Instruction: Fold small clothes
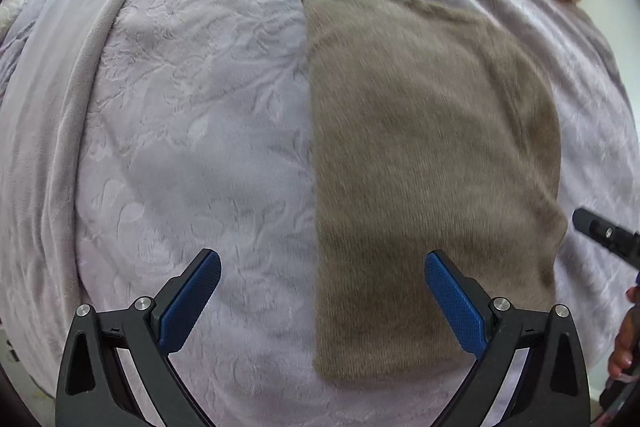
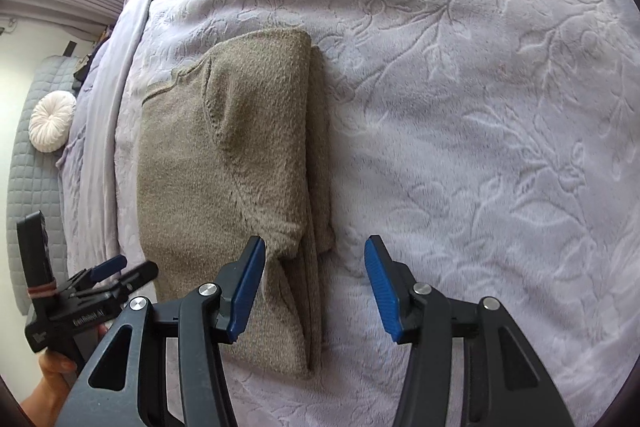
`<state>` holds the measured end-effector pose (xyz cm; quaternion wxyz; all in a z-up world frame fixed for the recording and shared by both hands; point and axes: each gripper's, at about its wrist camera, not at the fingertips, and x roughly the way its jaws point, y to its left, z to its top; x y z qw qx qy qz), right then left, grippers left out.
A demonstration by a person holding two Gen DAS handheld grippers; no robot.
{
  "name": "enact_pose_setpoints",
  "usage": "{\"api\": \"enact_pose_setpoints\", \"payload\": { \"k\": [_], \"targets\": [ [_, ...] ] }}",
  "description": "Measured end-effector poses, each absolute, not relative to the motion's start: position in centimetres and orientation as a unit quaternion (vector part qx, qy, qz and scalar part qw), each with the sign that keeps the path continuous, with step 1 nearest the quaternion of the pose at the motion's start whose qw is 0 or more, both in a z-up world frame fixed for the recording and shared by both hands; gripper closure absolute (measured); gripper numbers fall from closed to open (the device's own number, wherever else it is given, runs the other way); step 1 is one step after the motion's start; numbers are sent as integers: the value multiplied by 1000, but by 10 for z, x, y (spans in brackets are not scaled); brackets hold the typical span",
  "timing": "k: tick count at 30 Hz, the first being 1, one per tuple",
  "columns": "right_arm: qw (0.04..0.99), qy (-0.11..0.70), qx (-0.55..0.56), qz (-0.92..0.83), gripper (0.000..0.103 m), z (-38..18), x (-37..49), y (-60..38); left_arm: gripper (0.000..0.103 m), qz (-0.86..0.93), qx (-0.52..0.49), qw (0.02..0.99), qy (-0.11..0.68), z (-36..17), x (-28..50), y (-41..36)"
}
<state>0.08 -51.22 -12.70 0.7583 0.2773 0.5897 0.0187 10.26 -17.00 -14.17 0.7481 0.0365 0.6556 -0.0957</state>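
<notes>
My left wrist camera looks straight down, close over the bed; my right tilts steeply down beside it. Both share the folded sweater (image 1: 432, 167) (image 2: 228, 163) on the blanket (image 1: 200, 127) (image 2: 480, 107).

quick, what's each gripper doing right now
left gripper: open, holding nothing, above the sweater
right gripper: open, holding nothing

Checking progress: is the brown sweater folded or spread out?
Folded: the sweater lies as a narrow rectangle, layers stacked along one edge on the blanket.
</notes>
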Motion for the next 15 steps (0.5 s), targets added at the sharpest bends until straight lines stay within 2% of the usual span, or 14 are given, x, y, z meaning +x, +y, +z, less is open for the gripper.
{"api": "enact_pose_setpoints", "payload": {
  "k": [9,15],
  "targets": [
    [756,587,288,39,45,-135,17,-524,1,-102,1,757,646,-145,149,-155],
    [751,584,300,74,45,-146,35,-522,1,-110,-2,753,649,-160,161,-177]
  ]
}}
